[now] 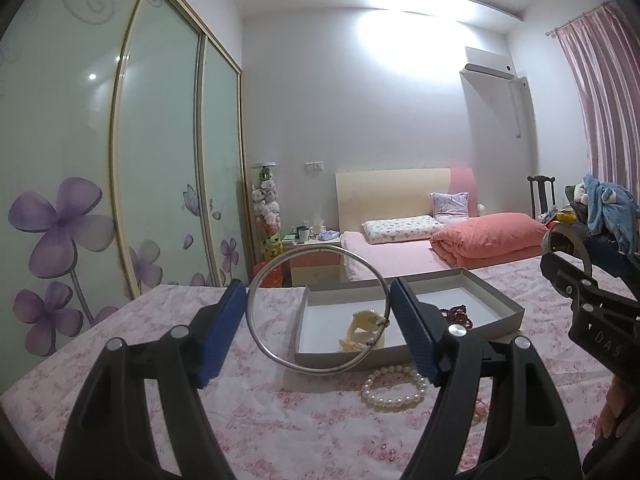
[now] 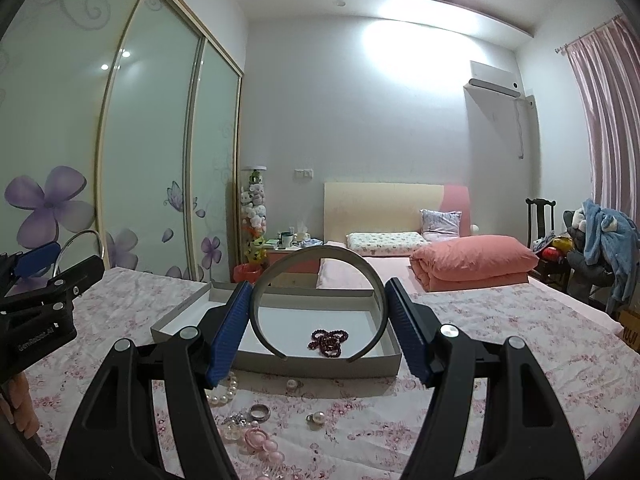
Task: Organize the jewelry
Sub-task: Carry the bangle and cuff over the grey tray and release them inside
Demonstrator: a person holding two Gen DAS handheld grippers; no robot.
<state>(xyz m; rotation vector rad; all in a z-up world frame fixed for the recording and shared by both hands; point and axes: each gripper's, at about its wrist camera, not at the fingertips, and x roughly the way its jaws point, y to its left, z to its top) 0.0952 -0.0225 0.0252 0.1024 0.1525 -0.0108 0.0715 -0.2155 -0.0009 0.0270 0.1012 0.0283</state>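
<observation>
While the left gripper [image 1: 318,322] holds a silver bangle [image 1: 256,332] upright between clenched jaws at frame centre, the right gripper [image 2: 318,326] grasps a grey open cuff [image 2: 320,254] likewise. Behind both, an open grey box [image 2: 280,358] on the floral bedspread [image 2: 520,320] contains dark red beads [image 2: 329,342]; a pearl bracelet [image 1: 394,388] lies in front.

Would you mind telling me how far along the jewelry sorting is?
Done: dark red bead strand and cream hair clip lie in the grey tray. In hand: left claw grips a thin silver bangle; right claw grips a grey open cuff. Left: white pearl bracelet, rings, pink beads on the bedspread.
</observation>
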